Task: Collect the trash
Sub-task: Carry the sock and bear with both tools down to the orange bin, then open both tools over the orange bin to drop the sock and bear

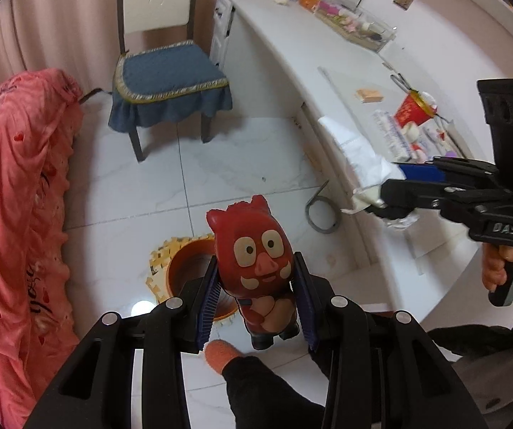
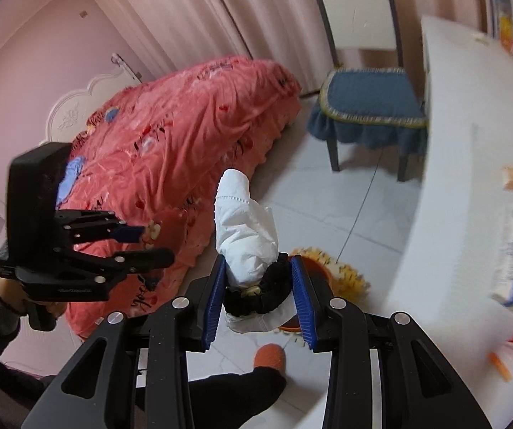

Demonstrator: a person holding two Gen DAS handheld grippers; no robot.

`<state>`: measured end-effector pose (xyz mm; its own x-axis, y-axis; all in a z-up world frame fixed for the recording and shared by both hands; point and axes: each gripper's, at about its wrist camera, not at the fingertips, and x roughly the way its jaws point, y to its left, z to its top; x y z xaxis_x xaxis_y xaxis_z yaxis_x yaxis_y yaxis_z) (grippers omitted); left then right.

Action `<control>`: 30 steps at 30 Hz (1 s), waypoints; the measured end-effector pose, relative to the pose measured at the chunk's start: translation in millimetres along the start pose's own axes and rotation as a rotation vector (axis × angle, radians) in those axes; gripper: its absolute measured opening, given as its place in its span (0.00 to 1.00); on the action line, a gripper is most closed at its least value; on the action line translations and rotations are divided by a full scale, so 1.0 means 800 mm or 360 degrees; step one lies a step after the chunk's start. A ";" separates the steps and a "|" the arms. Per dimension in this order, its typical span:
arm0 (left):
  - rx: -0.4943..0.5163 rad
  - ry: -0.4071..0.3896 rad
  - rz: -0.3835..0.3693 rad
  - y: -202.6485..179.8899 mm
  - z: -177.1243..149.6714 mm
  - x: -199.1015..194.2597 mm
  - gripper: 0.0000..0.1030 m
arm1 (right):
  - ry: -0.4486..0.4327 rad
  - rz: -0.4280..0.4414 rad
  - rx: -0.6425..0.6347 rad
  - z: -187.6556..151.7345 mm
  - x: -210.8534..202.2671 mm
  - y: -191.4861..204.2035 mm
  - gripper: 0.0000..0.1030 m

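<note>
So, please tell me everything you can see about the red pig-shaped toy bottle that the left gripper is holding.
The red pig-shaped toy bottle looks like glossy moulded plastic: pointed ears, cream eye patches with dark pupils, a pink snout, cream tusks, tan arms folded on its belly and dark feet. It is roughly upright, leaning slightly left, and clamped at its sides between the blue pads of the left gripper. It hangs in the air above the orange bin on the tiled floor.
</note>
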<state>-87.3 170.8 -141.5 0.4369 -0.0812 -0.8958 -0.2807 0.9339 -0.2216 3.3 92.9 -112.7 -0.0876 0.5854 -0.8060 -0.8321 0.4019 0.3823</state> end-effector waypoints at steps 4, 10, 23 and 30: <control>0.0008 0.0043 -0.0034 0.035 -0.010 0.023 0.40 | 0.0103 0.0010 0.0028 -0.002 0.068 -0.001 0.35; -0.0021 0.0118 -0.0090 0.086 -0.024 0.073 0.40 | 0.0235 0.0002 0.0092 -0.011 0.167 -0.014 0.35; 0.0099 0.0305 -0.0194 0.129 -0.055 0.181 0.40 | 0.0525 -0.0113 0.0020 -0.037 0.320 -0.047 0.35; 0.0147 0.0334 -0.0251 0.134 -0.054 0.221 0.40 | 0.0650 -0.0179 0.0019 -0.061 0.374 -0.073 0.36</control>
<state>-77.4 241.5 -340.1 0.2798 -0.2893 -0.9154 -0.1397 0.9311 -0.3370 -0.9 210.6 -398.0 -0.2085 0.2110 -0.9550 -0.8427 0.4569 0.2849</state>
